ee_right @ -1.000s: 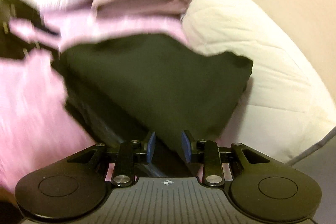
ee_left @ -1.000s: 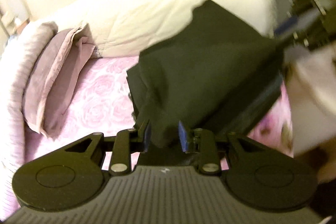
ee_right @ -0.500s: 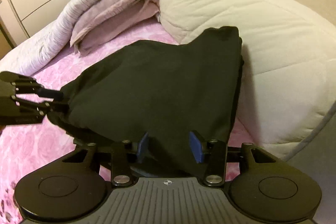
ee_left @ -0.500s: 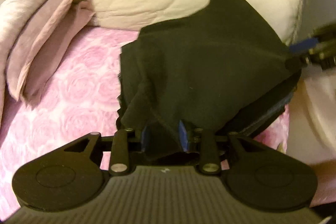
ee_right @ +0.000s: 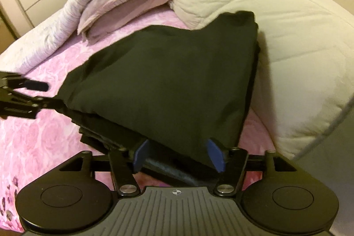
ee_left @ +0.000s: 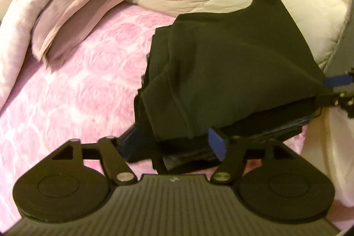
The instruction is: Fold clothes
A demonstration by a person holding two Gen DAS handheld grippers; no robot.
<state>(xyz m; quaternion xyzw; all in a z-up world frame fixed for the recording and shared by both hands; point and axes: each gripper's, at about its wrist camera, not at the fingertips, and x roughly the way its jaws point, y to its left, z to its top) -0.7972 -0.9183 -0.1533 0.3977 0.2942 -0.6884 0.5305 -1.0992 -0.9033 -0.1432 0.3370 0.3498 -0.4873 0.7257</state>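
Dark garment (ee_right: pixel 168 85) folded on pink bedspread (ee_left: pixel 73 72); left hand-held gripper (ee_left: pixel 173 144) and right hand-held gripper (ee_right: pixel 179 154) spread wide at its near edge. Best withdrawn level, without snagging layers.

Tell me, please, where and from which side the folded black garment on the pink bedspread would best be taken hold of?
Probably grip the black garment at its near stacked edge, coming in low and level from the front. There the layers show as a thick stepped bundle lying on the pink bedspread, so pads could close over all of them. The right tongs and left tongs stand open, straddling that edge.
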